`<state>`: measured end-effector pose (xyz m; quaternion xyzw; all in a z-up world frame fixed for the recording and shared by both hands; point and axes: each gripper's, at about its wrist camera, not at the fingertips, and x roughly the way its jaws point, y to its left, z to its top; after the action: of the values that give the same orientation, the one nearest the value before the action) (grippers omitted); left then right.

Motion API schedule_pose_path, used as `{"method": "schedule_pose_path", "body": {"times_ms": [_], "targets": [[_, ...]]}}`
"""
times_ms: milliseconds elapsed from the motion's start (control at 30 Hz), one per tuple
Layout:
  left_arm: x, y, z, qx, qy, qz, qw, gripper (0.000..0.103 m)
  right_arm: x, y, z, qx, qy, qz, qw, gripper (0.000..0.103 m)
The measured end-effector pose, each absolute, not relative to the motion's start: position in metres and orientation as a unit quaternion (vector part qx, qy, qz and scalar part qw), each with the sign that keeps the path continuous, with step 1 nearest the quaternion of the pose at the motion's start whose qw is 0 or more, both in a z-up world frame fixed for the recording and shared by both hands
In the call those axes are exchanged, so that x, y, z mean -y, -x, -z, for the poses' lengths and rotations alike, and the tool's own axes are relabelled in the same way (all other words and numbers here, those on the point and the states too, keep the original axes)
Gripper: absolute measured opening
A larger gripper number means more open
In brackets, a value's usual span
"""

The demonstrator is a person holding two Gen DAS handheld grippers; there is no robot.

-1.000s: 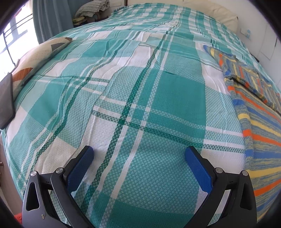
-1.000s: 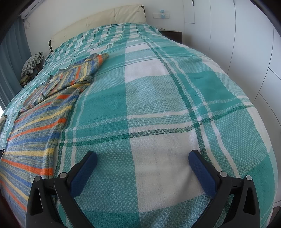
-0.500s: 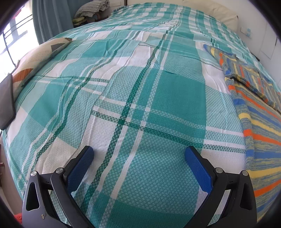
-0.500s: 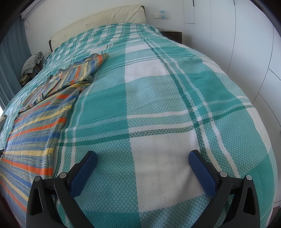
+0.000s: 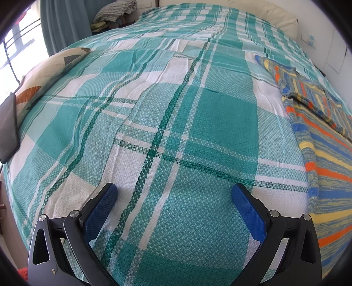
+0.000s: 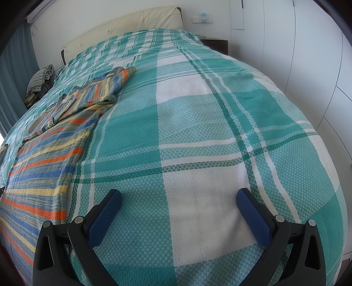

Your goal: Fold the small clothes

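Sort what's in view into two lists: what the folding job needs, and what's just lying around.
For the job:
- striped knit garment, spread flat on the bed
- left tongs, open
- right tongs, open

Lying about:
- patterned cushion
- dark flat case
- pile of checked cloth
- plaid bedspread

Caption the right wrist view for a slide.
Open right hand-held gripper over the plaid bedspread; striped knit garment lies flat to its left.

Both tongs, left [image 5: 174, 193] and right [image 6: 178, 199], have black cut-out frames, silver pivot screws and blue textured pads [image 5: 100, 210].
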<state>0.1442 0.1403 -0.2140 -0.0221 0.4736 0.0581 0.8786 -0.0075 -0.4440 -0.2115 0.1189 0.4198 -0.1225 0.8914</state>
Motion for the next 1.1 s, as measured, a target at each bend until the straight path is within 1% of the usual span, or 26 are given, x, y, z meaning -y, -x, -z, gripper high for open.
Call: {"method": "schedule_pose_path", "body": {"times_ms": [633, 733, 833, 867, 900, 933, 1033, 1067, 1100], "targets": [[-0.141, -0.144, 0.215, -0.474, 0.022, -0.057, 0.878, 0.103, 0.444, 0.008, 0.212, -0.420, -0.118, 0.123, 0.892, 0.103], [-0.143, -0.144, 0.211, -0.492, 0.021, -0.044, 0.869, 0.103, 0.444, 0.007, 0.211, -0.422, -0.116, 0.124, 0.890, 0.103], [-0.151, -0.136, 0.194, -0.539, 0.046, -0.012, 0.841, 0.100, 0.446, 0.005, 0.201, -0.448, -0.110, 0.115, 0.880, 0.102], [-0.155, -0.126, 0.185, -0.544, 0.068, 0.010, 0.836, 0.100, 0.448, 0.007, 0.194, -0.459, -0.115, 0.109, 0.874, 0.101], [-0.155, -0.113, 0.177, -0.543, 0.088, 0.034, 0.834, 0.100, 0.450, 0.012, 0.184, -0.466, -0.136, 0.097, 0.869, 0.096], [-0.150, -0.099, 0.170, -0.544, 0.095, 0.057, 0.832, 0.100, 0.451, 0.019, 0.174, -0.471, -0.163, 0.075, 0.863, 0.094], [-0.115, -0.065, 0.169, -0.561, 0.055, 0.122, 0.817, 0.100, 0.442, 0.040, 0.153, -0.501, -0.224, -0.001, 0.836, 0.094], [-0.100, -0.056, 0.174, -0.570, 0.038, 0.137, 0.809, 0.098, 0.435, 0.046, 0.152, -0.517, -0.236, -0.025, 0.822, 0.094], [-0.088, -0.049, 0.180, -0.580, 0.027, 0.147, 0.801, 0.094, 0.426, 0.051, 0.154, -0.537, -0.244, -0.050, 0.806, 0.092]]}}
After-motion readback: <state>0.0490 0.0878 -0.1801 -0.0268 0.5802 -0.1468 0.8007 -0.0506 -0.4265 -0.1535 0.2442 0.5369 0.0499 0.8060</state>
